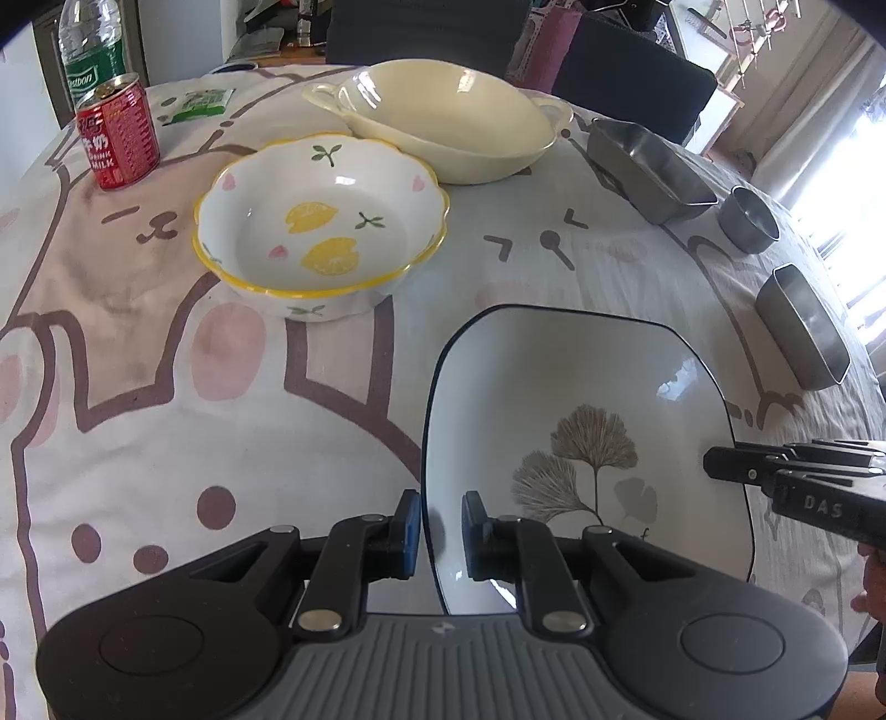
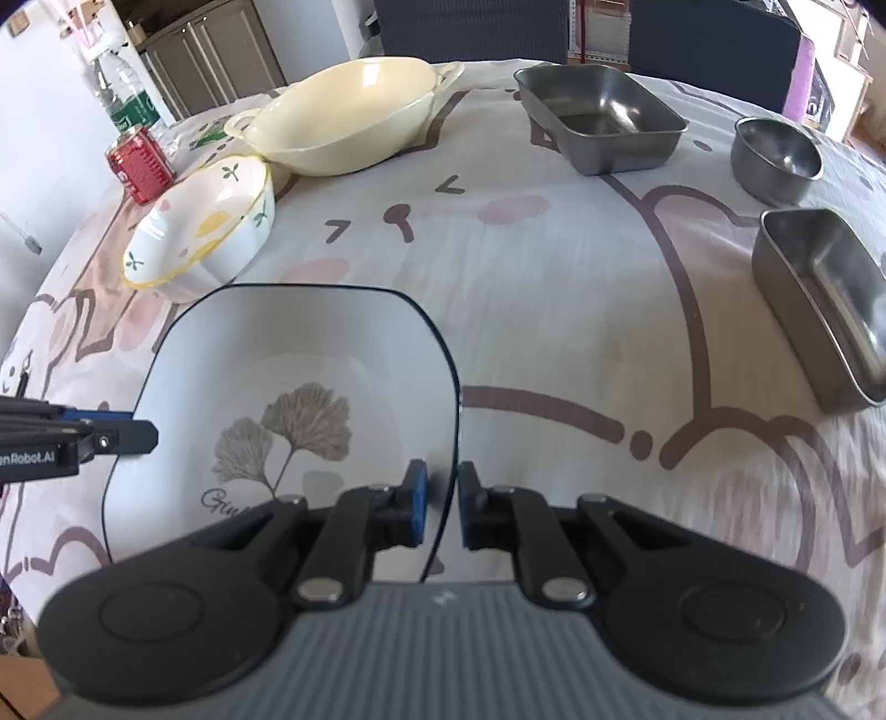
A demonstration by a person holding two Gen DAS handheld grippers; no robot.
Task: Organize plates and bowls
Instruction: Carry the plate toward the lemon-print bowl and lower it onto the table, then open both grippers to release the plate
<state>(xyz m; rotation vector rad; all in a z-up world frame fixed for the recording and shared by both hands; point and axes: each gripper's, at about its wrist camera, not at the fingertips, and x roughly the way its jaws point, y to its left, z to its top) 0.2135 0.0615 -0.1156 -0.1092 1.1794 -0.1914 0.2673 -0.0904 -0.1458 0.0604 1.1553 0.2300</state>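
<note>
A white square plate (image 1: pixel 581 387) with a dark rim and a ginkgo leaf print lies near the table's front; it also shows in the right wrist view (image 2: pixel 288 343). My left gripper (image 1: pixel 442 534) straddles its left rim, jaws narrowly apart around the edge. My right gripper (image 2: pixel 441 507) straddles its right rim the same way. A lemon-print bowl (image 1: pixel 318 221) sits behind and to the left, and a cream two-handled bowl (image 1: pixel 448 116) behind that. Both show in the right wrist view, the lemon-print bowl (image 2: pixel 199 238) and the cream bowl (image 2: pixel 343 111).
A large steel tray (image 2: pixel 601 113), a round steel bowl (image 2: pixel 775 158) and a smaller steel tray (image 2: pixel 825 304) stand along the right. A red milk can (image 1: pixel 117 133) and a water bottle (image 1: pixel 91 47) stand at the back left. A cartoon-print cloth (image 1: pixel 166 421) covers the table.
</note>
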